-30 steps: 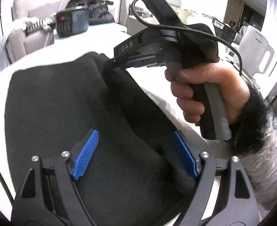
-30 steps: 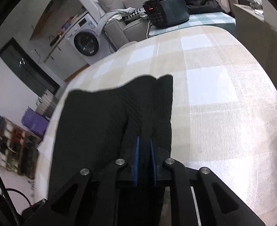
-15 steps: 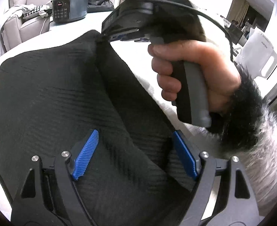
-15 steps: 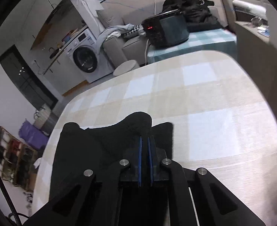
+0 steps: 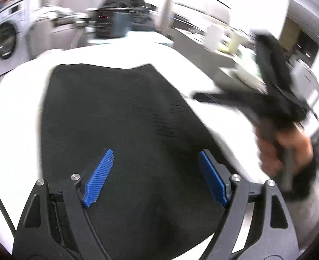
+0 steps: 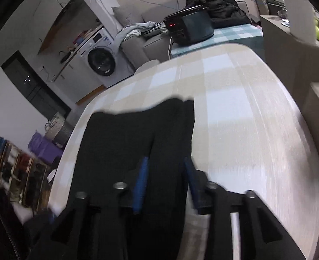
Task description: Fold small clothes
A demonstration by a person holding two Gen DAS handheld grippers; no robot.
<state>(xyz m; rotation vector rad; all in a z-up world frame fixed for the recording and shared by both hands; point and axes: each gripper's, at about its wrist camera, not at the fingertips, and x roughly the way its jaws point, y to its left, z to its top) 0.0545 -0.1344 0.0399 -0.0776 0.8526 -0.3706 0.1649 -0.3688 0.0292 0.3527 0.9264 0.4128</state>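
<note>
Released since the earlier pictures: the black garment [image 6: 135, 143], pinched then in the right tool [image 6: 166, 186], now lies flat, and that tool's jaws have just been opening.

Containers: none clearly holding anything; a dark appliance with a red display [image 6: 189, 30] stands on a checked cloth at 12 o'clock, a heap of dark clothing [image 6: 215, 4] behind it.

Surface: pale checked tablecloth [image 6: 241, 117], garment spread over its near left part, from 9 to 6 o'clock in the right wrist view.

Room: washing machine [image 6: 100, 60] at 10 o'clock, grey sofa [image 6: 137, 41] beside it, shelves of small goods [image 6: 12, 173] at 8 o'clock.

Right tool: jaws partly apart, blue pads over the garment's right fold, nothing gripped; blurred. Seen from the left wrist at 3 o'clock, held by a hand [image 5: 287, 151] in a furry cuff, clear of the garment.

Left tool [image 5: 155, 177]: jaws wide apart above the garment [image 5: 116, 119], holding nothing.
</note>
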